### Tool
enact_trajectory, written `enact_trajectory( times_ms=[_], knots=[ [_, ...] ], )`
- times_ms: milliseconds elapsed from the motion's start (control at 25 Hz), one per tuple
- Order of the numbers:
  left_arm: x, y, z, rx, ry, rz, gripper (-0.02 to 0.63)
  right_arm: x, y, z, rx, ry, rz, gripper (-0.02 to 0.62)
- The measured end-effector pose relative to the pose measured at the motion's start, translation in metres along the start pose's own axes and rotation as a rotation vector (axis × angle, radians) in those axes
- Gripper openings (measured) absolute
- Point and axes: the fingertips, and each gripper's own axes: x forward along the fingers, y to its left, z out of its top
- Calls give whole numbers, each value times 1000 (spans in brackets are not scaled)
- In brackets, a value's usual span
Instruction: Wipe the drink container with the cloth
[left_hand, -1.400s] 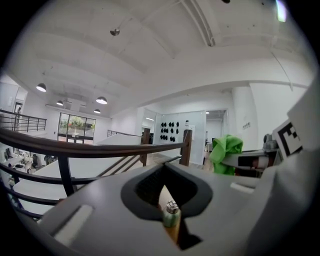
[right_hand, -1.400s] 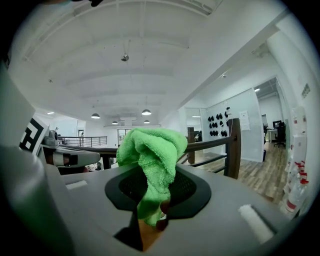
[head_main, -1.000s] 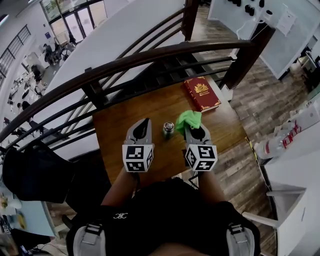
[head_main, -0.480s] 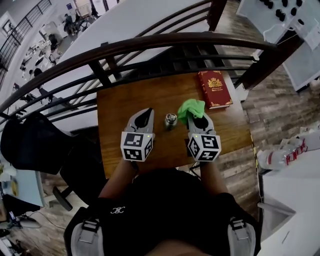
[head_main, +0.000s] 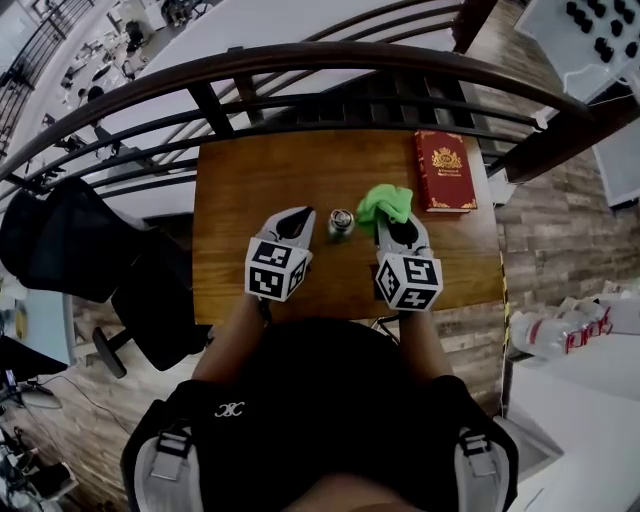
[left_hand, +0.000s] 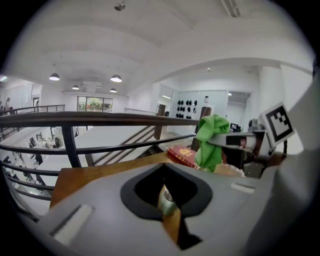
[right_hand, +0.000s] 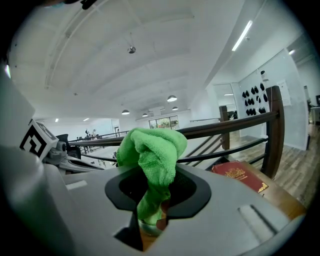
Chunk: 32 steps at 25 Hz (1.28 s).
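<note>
Working over a brown wooden table (head_main: 250, 180) backed by a dark curved railing (head_main: 300, 65). Leaving a red book (head_main: 445, 172) lying flat at the table's far right corner, well apart from the work.

Holding the left gripper (head_main: 302, 214) low over the table, jaws pressed fully together with nothing between them. Holding the right gripper (head_main: 393, 224) beside it, clamped on a bunched green cloth (head_main: 385, 203), with most of the wad sticking up and forward past the tips.

Flanking a small silver drink can (head_main: 341, 222), standing upright near the table's middle, between the two sets of tips, long axis vertical and top facing up. Judging the cloth's near edge to be just beside the can on its right and closer to it than the left tips are; not managing to tell whether cloth and can are touching. Expecting, on this reading, a short leftward swing of the cloth onto the can's wall, with the closed left tips placed to steady the other side.

Seeing the can dead ahead through the notch in the left gripper view, with the cloth dangling off to the right. Getting mostly cloth in the right gripper view, hiding the can almost wholly, with only a pale rim, possibly the can's, peeking out below. Relying on the head view alone for the side-by-side spacing.
</note>
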Motion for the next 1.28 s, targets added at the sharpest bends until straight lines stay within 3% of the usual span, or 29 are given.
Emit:
enact_trajectory(
  times_ms=[320,480,600,1280],
  knots=[
    [29,-24,-29,83,106,-33,74,2,-23,-13,5,41,34,91],
    [44,-30,-43,116,170,-56,194,5,-33,-22,20,59,39,91],
    [52,-34,-55,123,206,-66,241,5,-39,-30,33,73,40,91],
    [108,-44,-94,127,329,-37,306,6,-68,-56,77,129,38,91]
  ],
)
